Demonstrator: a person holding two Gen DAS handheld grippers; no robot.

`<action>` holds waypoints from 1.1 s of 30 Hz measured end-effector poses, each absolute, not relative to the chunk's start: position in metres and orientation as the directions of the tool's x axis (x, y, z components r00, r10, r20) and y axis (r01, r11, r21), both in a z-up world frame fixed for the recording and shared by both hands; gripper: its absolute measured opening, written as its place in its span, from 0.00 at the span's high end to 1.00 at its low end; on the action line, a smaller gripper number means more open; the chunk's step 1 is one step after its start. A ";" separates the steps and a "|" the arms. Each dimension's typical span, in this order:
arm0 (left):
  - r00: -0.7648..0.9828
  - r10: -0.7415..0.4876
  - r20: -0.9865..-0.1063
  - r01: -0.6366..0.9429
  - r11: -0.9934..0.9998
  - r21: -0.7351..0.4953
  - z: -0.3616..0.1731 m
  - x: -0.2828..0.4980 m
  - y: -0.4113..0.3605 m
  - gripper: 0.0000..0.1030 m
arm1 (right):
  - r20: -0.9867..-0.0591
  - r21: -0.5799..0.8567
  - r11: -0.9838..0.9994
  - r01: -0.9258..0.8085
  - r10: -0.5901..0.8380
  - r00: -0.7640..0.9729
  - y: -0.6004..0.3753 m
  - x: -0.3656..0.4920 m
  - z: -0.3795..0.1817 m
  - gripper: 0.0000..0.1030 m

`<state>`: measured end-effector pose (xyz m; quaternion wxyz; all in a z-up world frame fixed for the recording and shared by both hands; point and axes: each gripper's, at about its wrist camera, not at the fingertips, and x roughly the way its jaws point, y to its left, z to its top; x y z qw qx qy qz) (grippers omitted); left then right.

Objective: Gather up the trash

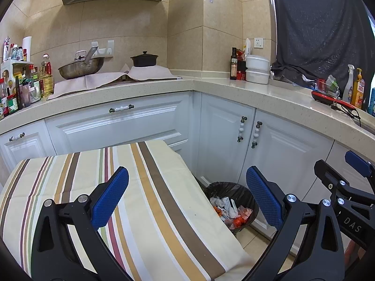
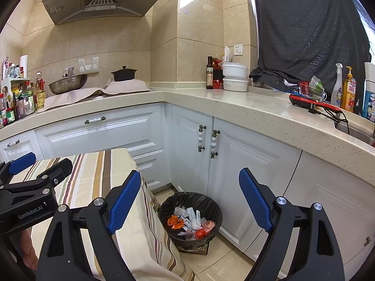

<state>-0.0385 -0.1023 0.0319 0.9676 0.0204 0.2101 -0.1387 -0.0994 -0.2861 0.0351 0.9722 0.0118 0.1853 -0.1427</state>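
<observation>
both tools, left tool (image 1: 187, 201) and right tool (image 2: 189, 206), gape empty; we judge collecting done: trash (image 2: 191, 222) fills the bin (image 2: 211, 201) beside the bare striped table (image 1: 152, 187).

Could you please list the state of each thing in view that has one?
Left claw: open, empty.
Right claw: open, empty.
Round black-lined trash bin: uncovered, holding wrappers.
Striped tablecloth: bare.
White cabinet doors: closed.
Black lidded pot: covered.
</observation>
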 end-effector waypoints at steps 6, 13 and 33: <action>0.871 -0.260 -0.418 0.274 0.961 -0.027 0.031 -0.037 -0.101 0.05 | -0.359 -0.037 0.958 0.284 -0.278 0.891 -0.284 -0.100 0.036 0.19; 0.870 -0.261 -0.417 0.274 0.961 -0.031 0.030 -0.037 -0.099 0.05 | -0.356 -0.039 0.958 0.285 -0.280 0.892 -0.283 -0.101 0.037 0.19; 0.872 -0.260 -0.415 0.267 0.963 -0.041 0.028 -0.037 -0.097 0.05 | -0.354 -0.040 0.959 0.282 -0.277 0.893 -0.281 -0.100 0.039 0.19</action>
